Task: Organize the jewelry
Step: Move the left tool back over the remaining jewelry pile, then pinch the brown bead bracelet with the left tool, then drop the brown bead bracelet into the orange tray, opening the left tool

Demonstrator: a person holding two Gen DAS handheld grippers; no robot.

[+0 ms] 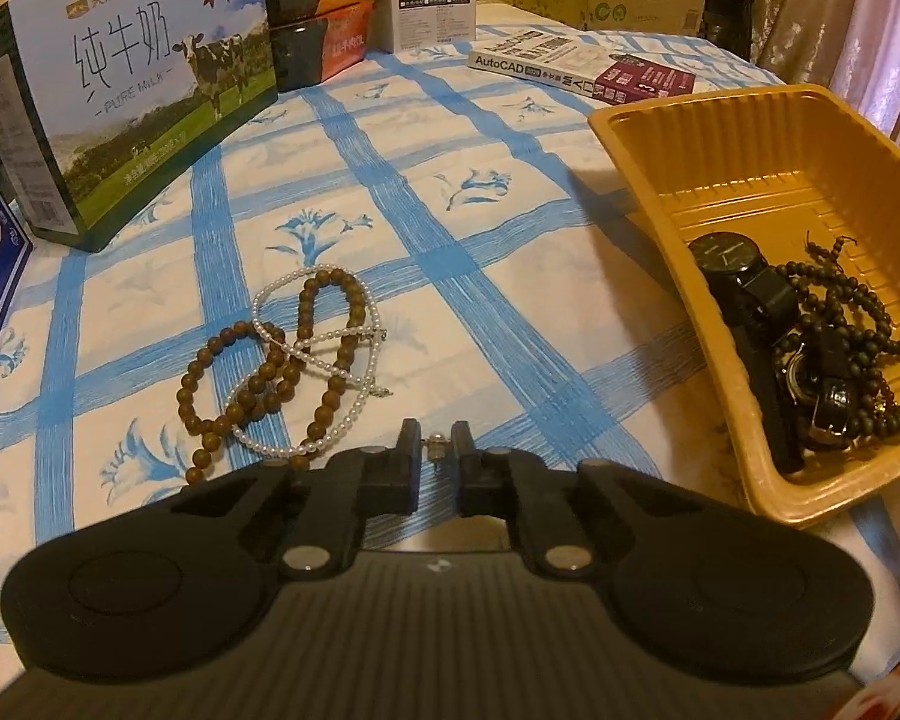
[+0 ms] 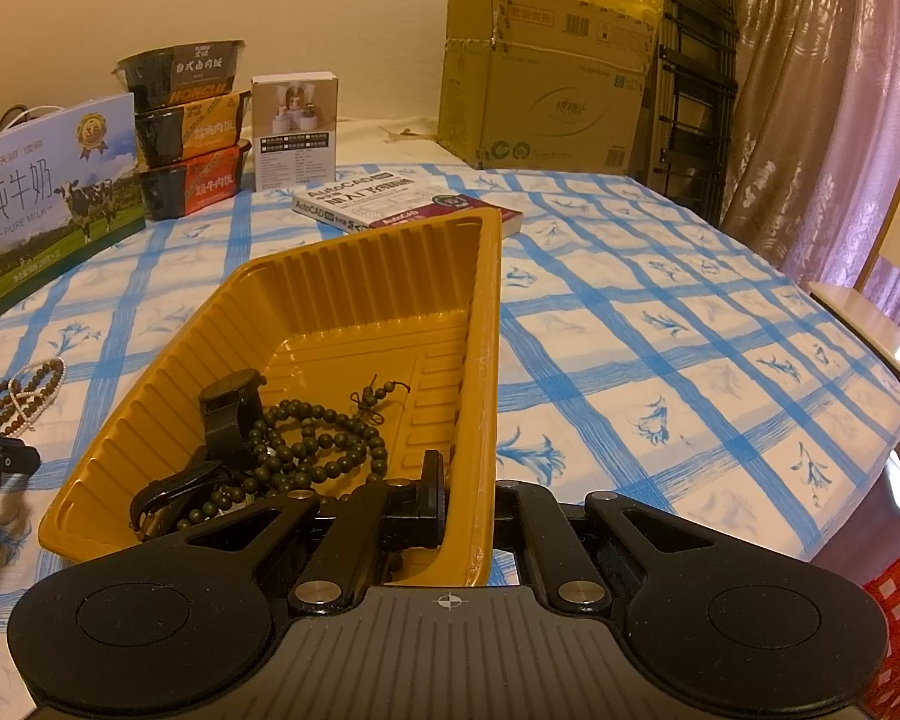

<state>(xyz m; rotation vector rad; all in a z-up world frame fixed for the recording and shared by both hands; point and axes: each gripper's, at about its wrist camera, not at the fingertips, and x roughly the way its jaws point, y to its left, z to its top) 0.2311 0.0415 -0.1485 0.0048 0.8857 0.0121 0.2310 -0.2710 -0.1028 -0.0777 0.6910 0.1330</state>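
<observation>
A white pearl necklace and a brown bead string lie tangled on the blue-checked tablecloth. My left gripper is nearly shut on the necklace's clasp end, a small pearl showing between its fingers. An orange plastic tray to the right holds a black watch and dark bead strings. My right gripper is shut on the tray's near right wall, one finger inside, one outside. The tray's contents also show in the right wrist view: watch, dark beads.
Milk cartons, stacked food boxes, a small white box and an AutoCAD book stand along the table's far side. A cardboard box sits behind. A chair stands at the right edge.
</observation>
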